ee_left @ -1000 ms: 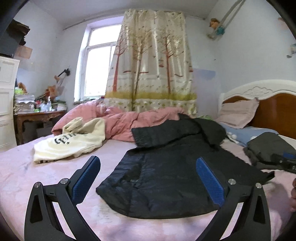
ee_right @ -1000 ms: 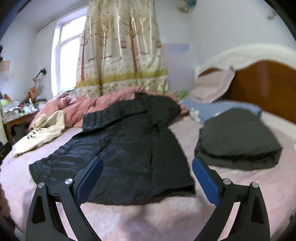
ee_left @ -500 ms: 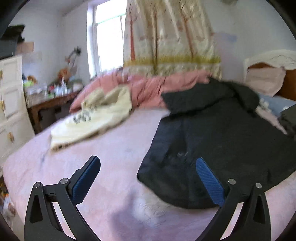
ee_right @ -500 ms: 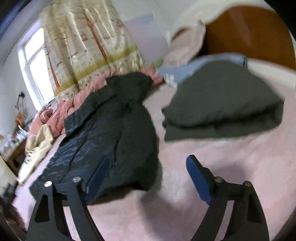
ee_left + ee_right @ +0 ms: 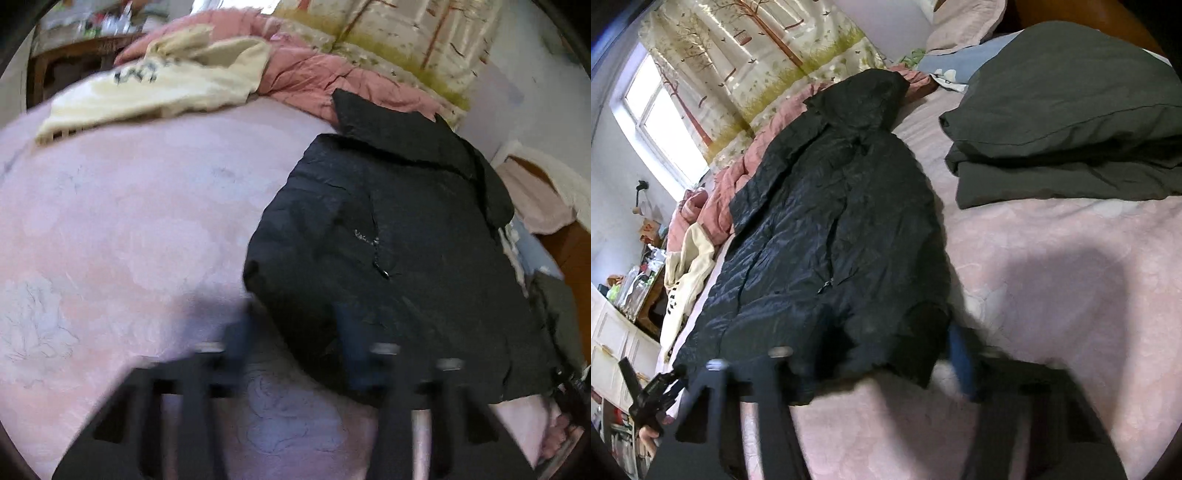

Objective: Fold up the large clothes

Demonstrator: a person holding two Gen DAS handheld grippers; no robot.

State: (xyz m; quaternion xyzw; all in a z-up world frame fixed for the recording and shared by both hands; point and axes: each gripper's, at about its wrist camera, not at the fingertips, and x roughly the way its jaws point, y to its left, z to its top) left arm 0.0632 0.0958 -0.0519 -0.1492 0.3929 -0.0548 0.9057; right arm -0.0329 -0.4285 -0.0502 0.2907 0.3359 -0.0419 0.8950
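A black padded jacket (image 5: pixel 388 229) lies spread flat on the pink bedsheet (image 5: pixel 129 221), hood toward the curtain and hem toward me. My left gripper (image 5: pixel 291 339) is low over the hem's left corner. Its motion-blurred jaws are closing, still apart, with the corner between them. In the right wrist view the jacket (image 5: pixel 831 221) runs up and to the left. My right gripper (image 5: pixel 890 350) straddles the hem's right corner, jaws blurred, closing and not pressed together. The left gripper (image 5: pixel 653 398) shows small at the far hem corner.
A folded dark grey garment (image 5: pixel 1071 122) lies to the right of the jacket. A cream sweatshirt (image 5: pixel 159 85) and a pink quilt (image 5: pixel 314 74) lie at the back of the bed. Pillows (image 5: pixel 535 199) rest by the wooden headboard; a cluttered desk (image 5: pixel 642 295) stands left.
Both grippers have dropped and tilted down onto the jacket's hem corners. Their jaws, wide open before, have come much closer together around the hem.
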